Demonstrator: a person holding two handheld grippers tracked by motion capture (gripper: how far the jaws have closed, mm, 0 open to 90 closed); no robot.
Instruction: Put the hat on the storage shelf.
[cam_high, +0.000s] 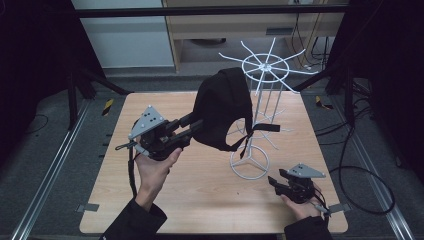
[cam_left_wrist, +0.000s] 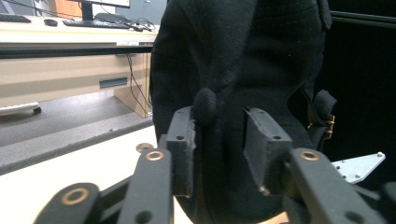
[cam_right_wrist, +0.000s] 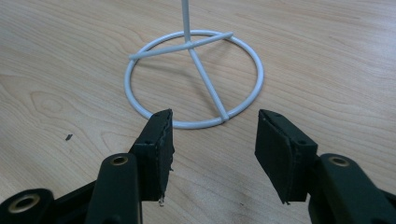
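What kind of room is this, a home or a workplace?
Most likely a lab or a recording workspace. A wooden table stands inside a dark metal frame, loose cables lie on the grey floor, and a desk with a keyboard stands behind.

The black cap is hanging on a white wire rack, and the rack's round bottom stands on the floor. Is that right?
Not quite. The black cap does hang on the white wire rack, but the rack's round base stands on the wooden table, not the floor. The high view shows the rack on the tabletop, and the right gripper view shows the ring resting on the wood.
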